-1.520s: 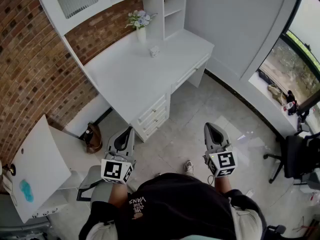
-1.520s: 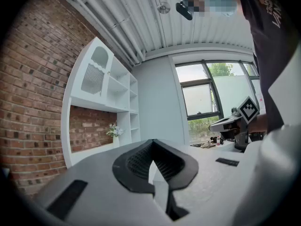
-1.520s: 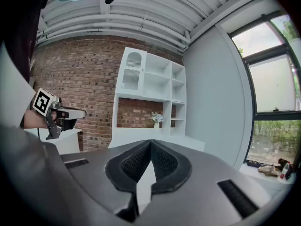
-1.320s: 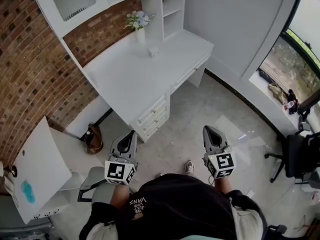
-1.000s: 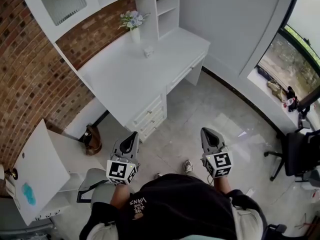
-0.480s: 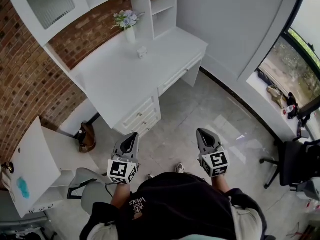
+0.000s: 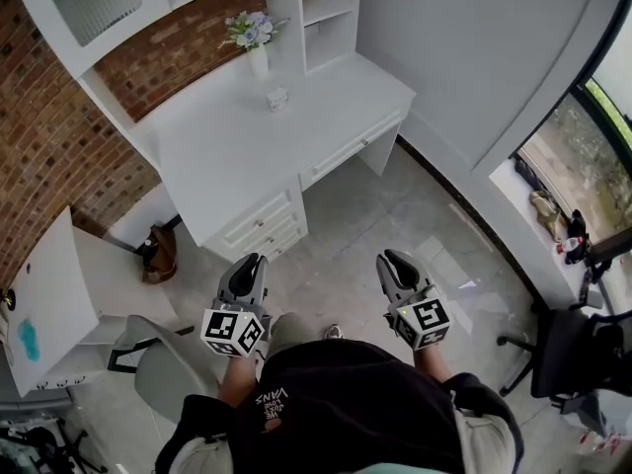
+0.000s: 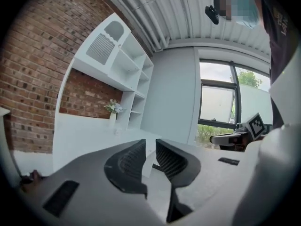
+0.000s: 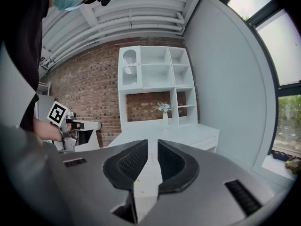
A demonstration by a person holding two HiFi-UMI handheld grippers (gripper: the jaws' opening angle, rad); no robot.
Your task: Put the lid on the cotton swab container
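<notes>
Two grippers are hanging out in front of the person, over the tiled floor (image 7: 375,215), both pointing twd the white desk (image 7: 237,166) but well short of it. The left gripper (image 7: 255,263) is showing its pads spread by a narrow slit, its jaws having just been opening, w/ nothing btwn them; only desk & wall are showing through the gap. The right gripper (image 7: 392,260) is doing the same: jaws just been easing apart, slim gap, nothing caught in it.

The cotton swab container (image 7: 277,98) is sitting far off at the back of the desk top. It's a small pale box just in front & to the right of the vase (image 7: 258,62) w/ pale flowers, nr the open shelf unit (image 7: 331,13). It's too small to tell whether its lid is on or lying beside it. Neither gripper is touching it.

A grey chair (image 7: 163,388) is standing at the person's left, nr the left gripper. A brick wall (image 7: 69,156) is running behind the desk.
</notes>
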